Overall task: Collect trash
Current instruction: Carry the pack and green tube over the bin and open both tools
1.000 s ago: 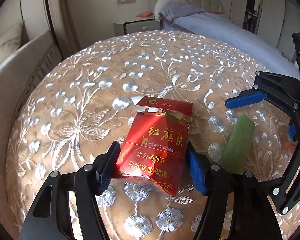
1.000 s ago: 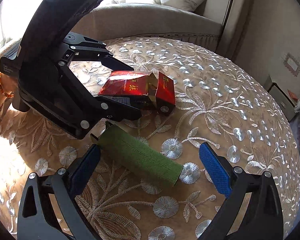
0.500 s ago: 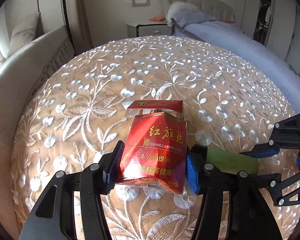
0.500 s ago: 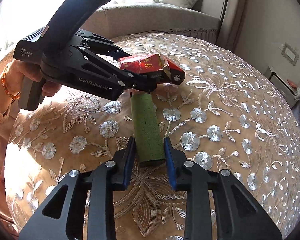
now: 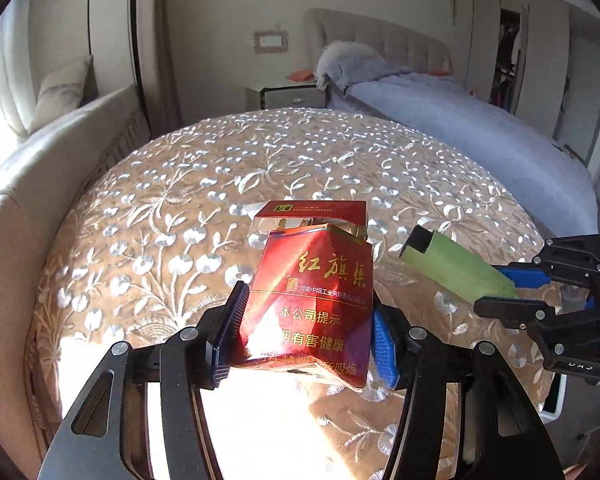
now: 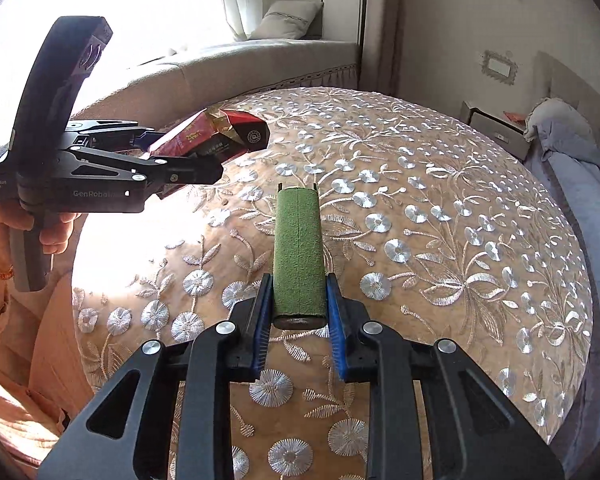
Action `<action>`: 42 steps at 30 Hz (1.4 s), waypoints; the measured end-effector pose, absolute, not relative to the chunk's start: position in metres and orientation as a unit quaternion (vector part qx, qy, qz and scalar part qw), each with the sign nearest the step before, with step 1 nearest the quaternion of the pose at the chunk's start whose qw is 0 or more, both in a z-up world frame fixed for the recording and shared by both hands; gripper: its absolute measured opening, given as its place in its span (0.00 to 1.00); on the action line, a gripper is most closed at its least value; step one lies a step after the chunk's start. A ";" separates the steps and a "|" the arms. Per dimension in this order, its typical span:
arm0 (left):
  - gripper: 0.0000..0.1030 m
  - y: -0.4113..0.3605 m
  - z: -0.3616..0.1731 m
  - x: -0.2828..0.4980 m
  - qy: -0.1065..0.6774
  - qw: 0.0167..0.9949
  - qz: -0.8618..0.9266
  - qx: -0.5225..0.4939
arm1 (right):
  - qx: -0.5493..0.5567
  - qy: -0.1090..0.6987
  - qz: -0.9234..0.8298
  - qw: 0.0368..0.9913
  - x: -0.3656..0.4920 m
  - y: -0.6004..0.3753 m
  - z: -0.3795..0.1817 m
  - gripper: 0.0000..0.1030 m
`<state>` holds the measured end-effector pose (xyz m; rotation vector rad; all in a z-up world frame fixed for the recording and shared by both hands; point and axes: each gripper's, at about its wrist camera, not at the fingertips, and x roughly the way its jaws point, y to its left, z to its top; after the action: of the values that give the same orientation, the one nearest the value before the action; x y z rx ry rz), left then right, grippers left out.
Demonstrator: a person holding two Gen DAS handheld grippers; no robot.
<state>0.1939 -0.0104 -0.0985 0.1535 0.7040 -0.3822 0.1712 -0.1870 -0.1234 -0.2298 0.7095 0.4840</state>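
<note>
Left wrist view: the left gripper (image 5: 306, 336) pinches a red cigarette pack (image 5: 312, 300) by its two side faces, with the flip lid open. The pack is clear of the embroidered round table (image 5: 180, 208), above the near edge. Right wrist view: the right gripper (image 6: 298, 312) pinches a green flat tube (image 6: 299, 252) at its near end; the tube projects forward above the same table, to the right of the pack. No bin is visible in either view.

Risks, as judged from these views:
- The pack is crumpled. Its walls may yield under the pads, causing slip.
- The tube is gripped at one end only. A fast swing may pivot it out of the pads.
- The two grippers are near each other. Converging paths may cause contact.
</note>
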 end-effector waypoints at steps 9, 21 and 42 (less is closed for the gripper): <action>0.53 -0.074 -0.087 0.114 0.302 0.917 -0.233 0.116 | -0.076 0.307 0.158 0.936 0.086 -0.240 -0.109 0.26; 0.53 -0.168 -0.099 0.050 0.280 0.886 -0.328 0.173 | -0.037 0.293 0.057 0.954 -0.010 -0.314 -0.109 0.26; 0.53 -0.330 -0.193 -0.002 0.345 0.766 -0.468 0.273 | 0.044 0.368 -0.103 0.923 -0.077 -0.425 -0.188 0.26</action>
<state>-0.0021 -0.3300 -0.1930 0.5941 0.7486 -1.0175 -0.0773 -0.4248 -0.1876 0.0898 0.7556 -0.2123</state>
